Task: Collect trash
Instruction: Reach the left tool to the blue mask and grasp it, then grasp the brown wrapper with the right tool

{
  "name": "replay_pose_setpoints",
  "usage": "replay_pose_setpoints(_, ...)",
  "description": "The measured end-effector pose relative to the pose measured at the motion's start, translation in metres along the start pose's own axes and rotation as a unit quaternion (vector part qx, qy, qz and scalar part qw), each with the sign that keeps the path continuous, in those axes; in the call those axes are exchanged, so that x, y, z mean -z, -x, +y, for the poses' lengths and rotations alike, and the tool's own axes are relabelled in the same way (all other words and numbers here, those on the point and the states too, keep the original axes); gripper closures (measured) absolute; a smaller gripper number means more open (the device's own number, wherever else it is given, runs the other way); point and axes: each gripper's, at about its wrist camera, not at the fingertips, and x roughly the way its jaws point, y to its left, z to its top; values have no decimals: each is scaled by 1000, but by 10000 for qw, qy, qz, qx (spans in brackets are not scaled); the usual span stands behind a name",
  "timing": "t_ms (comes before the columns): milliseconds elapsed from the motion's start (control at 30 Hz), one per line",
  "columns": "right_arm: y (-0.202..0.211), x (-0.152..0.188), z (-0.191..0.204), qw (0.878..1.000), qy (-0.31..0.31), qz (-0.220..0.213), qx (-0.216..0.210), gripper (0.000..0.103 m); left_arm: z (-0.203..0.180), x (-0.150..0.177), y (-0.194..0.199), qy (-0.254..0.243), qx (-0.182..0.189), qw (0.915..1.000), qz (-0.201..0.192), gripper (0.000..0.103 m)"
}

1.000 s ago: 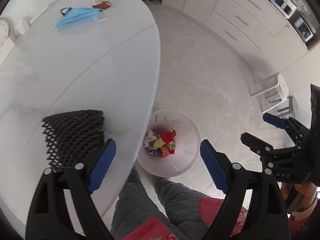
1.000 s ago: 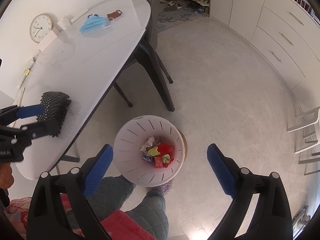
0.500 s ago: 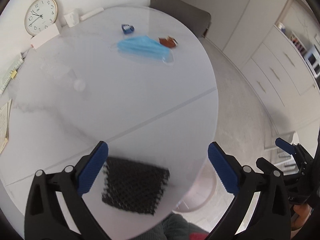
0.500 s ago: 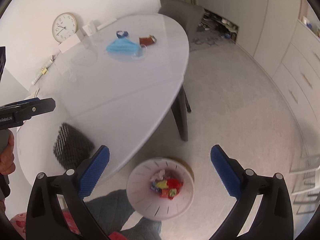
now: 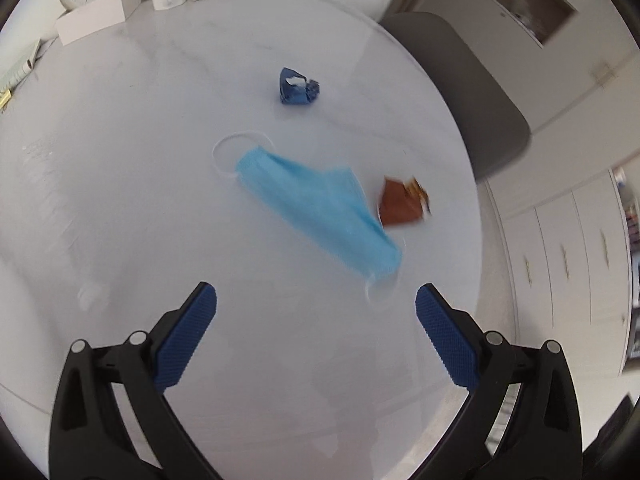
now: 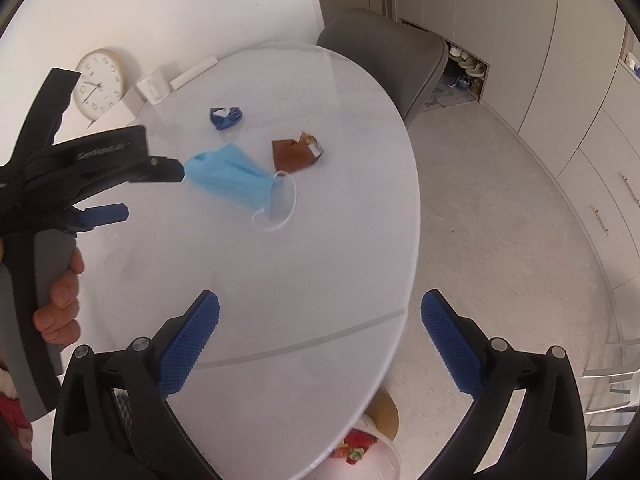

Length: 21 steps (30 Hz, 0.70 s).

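Note:
A light blue face mask (image 5: 316, 208) lies on the white oval table (image 5: 120, 200), also in the right wrist view (image 6: 232, 176). A brown wrapper (image 5: 400, 204) lies just right of it (image 6: 294, 154). A crumpled dark blue wrapper (image 5: 298, 88) lies farther back (image 6: 226, 116). My left gripper (image 5: 316, 332) is open and empty, just short of the mask; it also shows from the side (image 6: 132, 184). My right gripper (image 6: 320, 340) is open and empty over the table's near part. The white trash bin (image 6: 376, 452) with colourful trash sits below the table edge.
A round clock (image 6: 98, 84), a white mug (image 6: 150, 86) and white boxes (image 5: 92, 20) stand along the table's far side. A grey chair (image 6: 384, 56) is behind the table. A black mesh item (image 6: 132, 416) lies near my right gripper. Cabinets (image 6: 580, 100) line the right.
Both grippers swung up from the bin and forward over the table. The left one has moved past the black mesh item and come close to the blue mask.

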Motion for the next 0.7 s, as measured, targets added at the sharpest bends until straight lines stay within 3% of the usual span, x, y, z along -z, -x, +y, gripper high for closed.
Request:
replay_pose_setpoints(133, -33, -28, -3, 9999, -155, 57, 26, 3, 0, -31, -45, 506, -69, 9985, 216, 7)
replay_pose_setpoints(333, -68, -57, -8, 9993, -327, 153, 21, 3, 6, -43, -89, 1246, -71, 9910, 474, 10)
replay_pose_setpoints(367, -71, -59, -8, 9993, -330, 159, 27, 3, 7, -44, -93, 1354, -13, 9895, 505, 13)
replay_pose_setpoints(433, -77, -65, -8, 9994, -316, 154, 60, 3, 5, -44, -100, 1439, 114, 9877, 605, 32)
replay_pose_setpoints(467, -80, -67, -8, 9994, -302, 150, 69, 3, 1, -44, -99, 1348, 43, 9894, 539, 35)
replay_pose_setpoints(533, -86, -73, -6, 9995, -282, 152, 51, 3, -5, -45, -101, 1060, -4, 9926, 584, 52)
replay_pose_setpoints(633, -95, -82, -2, 9996, -227, 155, -10, 3, -9, -46, -101, 709, 31, 9956, 618, 65)
replay_pose_setpoints(700, -103, -90, 3, 9998, -131, 144, -26, 3, -7, -46, -95, 539, -59, 9972, 520, 68)
